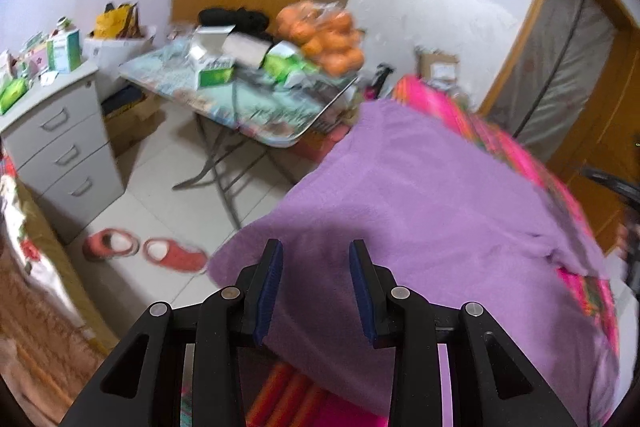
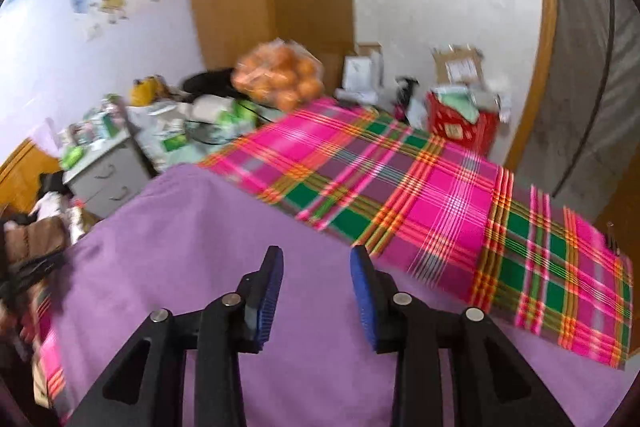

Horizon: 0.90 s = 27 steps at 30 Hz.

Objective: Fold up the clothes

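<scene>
A purple fleece garment lies spread flat over a bed covered with a pink and green plaid sheet. In the right wrist view the same purple garment fills the lower left. My left gripper hovers open above the garment's near left edge, nothing between its blue pads. My right gripper is also open, above the garment close to its border with the plaid sheet. Neither gripper holds cloth.
A folding table with boxes and a bag of oranges stands beyond the bed. A grey drawer cabinet is at the left, red slippers lie on the tiled floor. A red box stands by the doorway.
</scene>
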Each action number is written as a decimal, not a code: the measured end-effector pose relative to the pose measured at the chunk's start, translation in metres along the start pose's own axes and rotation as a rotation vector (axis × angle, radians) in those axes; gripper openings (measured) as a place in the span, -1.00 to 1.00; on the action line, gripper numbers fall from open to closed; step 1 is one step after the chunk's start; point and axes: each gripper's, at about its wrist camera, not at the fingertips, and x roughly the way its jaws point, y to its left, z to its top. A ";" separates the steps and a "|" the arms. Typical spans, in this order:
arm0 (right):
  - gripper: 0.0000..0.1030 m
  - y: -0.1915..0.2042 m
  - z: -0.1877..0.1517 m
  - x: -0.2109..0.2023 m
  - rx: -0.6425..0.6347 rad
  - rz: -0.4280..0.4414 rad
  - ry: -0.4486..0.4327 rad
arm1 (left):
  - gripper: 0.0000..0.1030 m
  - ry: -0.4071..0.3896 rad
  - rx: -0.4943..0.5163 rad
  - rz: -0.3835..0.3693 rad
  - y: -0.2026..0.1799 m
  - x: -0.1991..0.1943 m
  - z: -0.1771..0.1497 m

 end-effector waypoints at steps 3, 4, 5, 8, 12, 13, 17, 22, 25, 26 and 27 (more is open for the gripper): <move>-0.29 0.017 -0.026 -0.035 -0.015 -0.017 -0.009 | -0.31 0.019 -0.009 0.012 0.005 0.003 -0.003; -0.29 0.021 -0.037 -0.047 -0.006 -0.024 -0.007 | -0.31 0.023 -0.012 0.015 0.006 0.004 -0.003; -0.29 0.023 -0.047 -0.058 0.012 -0.031 -0.004 | -0.31 0.016 -0.013 0.010 0.005 0.001 -0.004; -0.29 0.028 -0.083 -0.091 0.076 -0.081 -0.007 | -0.31 -0.009 -0.016 -0.006 0.001 -0.010 -0.005; -0.29 0.035 -0.147 -0.146 0.165 -0.171 -0.055 | -0.31 -0.041 0.037 -0.085 -0.026 -0.023 -0.006; -0.29 0.035 -0.160 -0.152 0.197 -0.184 -0.058 | -0.31 -0.044 0.058 -0.107 -0.036 -0.024 -0.006; -0.33 0.032 -0.223 -0.170 0.369 -0.255 -0.060 | -0.31 -0.037 0.138 -0.185 -0.073 -0.023 -0.011; -0.72 0.023 -0.287 -0.170 0.548 -0.296 0.017 | -0.31 0.002 0.205 -0.248 -0.103 -0.022 -0.029; -0.87 0.031 -0.313 -0.192 0.556 -0.300 -0.010 | -0.31 0.027 0.241 -0.283 -0.118 -0.023 -0.040; -0.87 0.035 -0.318 -0.197 0.531 -0.312 -0.004 | -0.31 0.035 0.253 -0.295 -0.123 -0.023 -0.044; -0.87 0.038 -0.324 -0.203 0.505 -0.323 0.002 | -0.31 0.044 0.265 -0.306 -0.128 -0.023 -0.048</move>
